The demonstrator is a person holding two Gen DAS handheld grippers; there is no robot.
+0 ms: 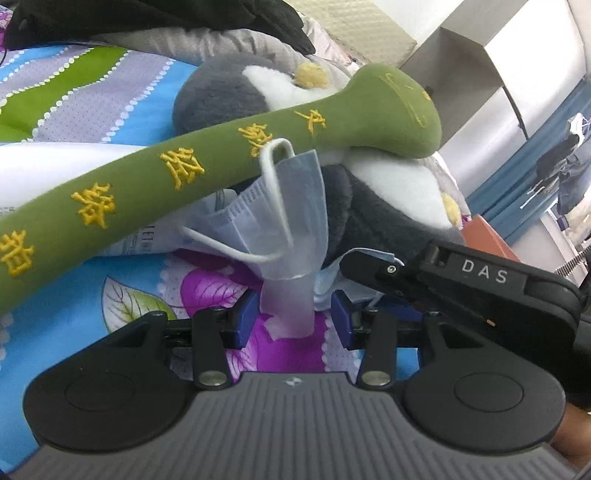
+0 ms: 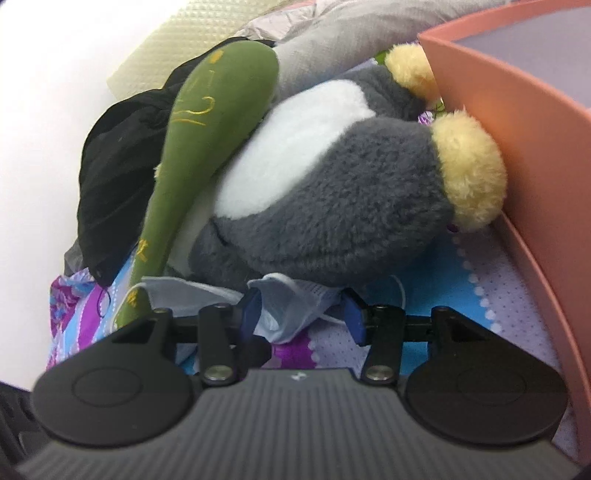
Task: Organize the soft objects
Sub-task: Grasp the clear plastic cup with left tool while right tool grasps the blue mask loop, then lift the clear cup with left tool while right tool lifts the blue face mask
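Observation:
A long green plush stick (image 1: 177, 177) with yellow embroidered characters lies across a grey and white plush penguin (image 1: 388, 206). A crumpled pale blue face mask (image 1: 295, 206) with white ear loops sits under the stick. Its lower end hangs between the pads of my left gripper (image 1: 293, 319), which stands open around it. From the right, one of my right gripper's fingers (image 1: 365, 264) reaches a blue mask edge by the penguin. In the right wrist view my right gripper (image 2: 303, 317) is open around a face mask (image 2: 295, 306) in front of the penguin (image 2: 332, 206). The green stick (image 2: 207, 122) leans on the penguin's left.
Everything lies on a flowered blue, purple and green bedsheet (image 1: 122, 266). A salmon pink box (image 2: 517, 155) stands close on the penguin's right. A black garment (image 2: 110, 166) and grey bedding (image 2: 351, 33) are piled behind. A white wall is on the left.

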